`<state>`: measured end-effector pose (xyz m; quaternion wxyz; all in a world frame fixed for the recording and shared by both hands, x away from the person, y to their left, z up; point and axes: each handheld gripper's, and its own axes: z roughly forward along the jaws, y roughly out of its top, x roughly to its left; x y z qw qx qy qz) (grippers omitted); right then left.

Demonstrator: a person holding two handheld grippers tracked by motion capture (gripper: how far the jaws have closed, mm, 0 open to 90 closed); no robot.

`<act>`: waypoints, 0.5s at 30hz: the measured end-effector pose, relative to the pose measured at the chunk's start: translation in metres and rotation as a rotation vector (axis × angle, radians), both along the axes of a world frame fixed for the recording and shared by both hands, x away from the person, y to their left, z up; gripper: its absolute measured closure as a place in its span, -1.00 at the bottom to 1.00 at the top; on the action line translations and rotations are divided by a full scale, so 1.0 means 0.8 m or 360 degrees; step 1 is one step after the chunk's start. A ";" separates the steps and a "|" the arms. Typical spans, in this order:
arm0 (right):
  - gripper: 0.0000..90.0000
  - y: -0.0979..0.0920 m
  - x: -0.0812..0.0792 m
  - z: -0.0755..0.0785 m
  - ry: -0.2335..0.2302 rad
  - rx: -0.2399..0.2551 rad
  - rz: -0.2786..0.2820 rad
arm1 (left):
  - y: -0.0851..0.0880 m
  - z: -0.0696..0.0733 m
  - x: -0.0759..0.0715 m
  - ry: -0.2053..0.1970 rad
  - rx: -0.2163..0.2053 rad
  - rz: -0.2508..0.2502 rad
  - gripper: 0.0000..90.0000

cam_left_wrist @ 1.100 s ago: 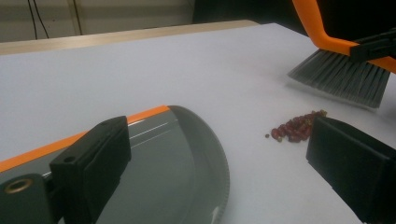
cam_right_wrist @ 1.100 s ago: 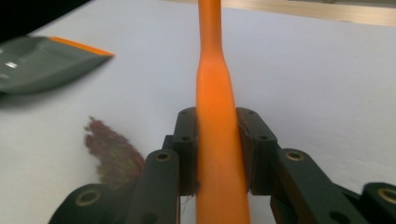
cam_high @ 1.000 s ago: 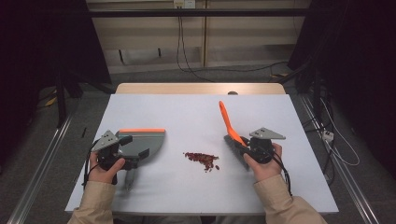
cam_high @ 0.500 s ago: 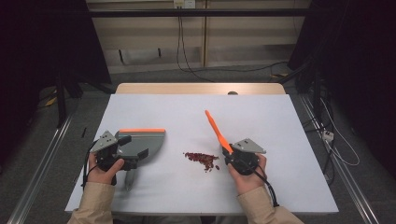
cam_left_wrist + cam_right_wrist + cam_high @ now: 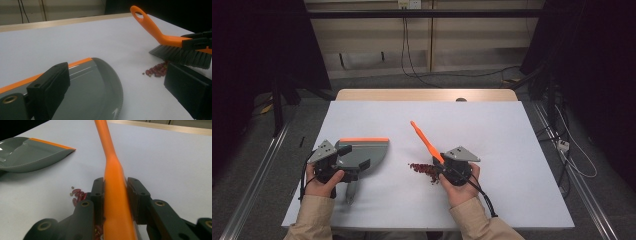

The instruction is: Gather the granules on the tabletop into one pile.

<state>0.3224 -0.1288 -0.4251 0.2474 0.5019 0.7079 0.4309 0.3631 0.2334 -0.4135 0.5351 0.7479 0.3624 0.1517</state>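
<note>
Dustpan at table's left, beans mid-table to its right, brush just right of beans

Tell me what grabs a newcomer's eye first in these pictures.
The orange brush stands out, clamped in the right gripper at mid-table, its bristles beside a small pile of red beans. To the left lies the grey dustpan with an orange lip, its handle end in the left gripper.

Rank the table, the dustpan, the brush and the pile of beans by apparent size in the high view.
1. Table, by far the largest.
2. Dustpan.
3. Brush; its orange handle is long but thin, and its bristle end is hidden under the right gripper, so second against third is unsure.
4. Pile of beans, smallest.
</note>
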 end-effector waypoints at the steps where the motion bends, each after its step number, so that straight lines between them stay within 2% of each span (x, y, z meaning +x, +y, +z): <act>1: 0.52 0.000 0.000 0.000 -0.0001 0.0011 -0.0001 | 0.000 0.000 0.000 0.0000 0.0000 0.0000 -0.86; 3: 0.53 -0.005 0.001 0.001 -0.0014 0.0025 -0.0009 | 0.000 0.000 0.000 -0.0002 0.0004 -0.0001 -0.86; 6: 0.56 -0.019 0.005 0.003 -0.0024 -0.0036 -0.0039 | 0.000 0.000 0.000 -0.0001 0.0004 -0.0001 -0.86; 7: 0.57 -0.023 0.007 0.002 -0.0013 -0.0074 -0.0023 | 0.000 0.000 0.000 -0.0002 0.0009 -0.0004 -0.86; 9: 0.57 -0.031 0.009 0.003 0.0000 -0.0091 -0.0012 | -0.001 0.000 0.000 -0.0001 0.0012 -0.0006 -0.86; 10: 0.57 -0.033 0.011 0.004 0.0000 -0.0134 0.0011 | -0.001 0.000 0.000 -0.0002 0.0015 -0.0006 -0.86; 15: 0.56 -0.043 0.023 0.013 0.0109 -0.0204 0.0114 | -0.002 -0.001 0.000 0.0003 0.0014 -0.0012 -0.86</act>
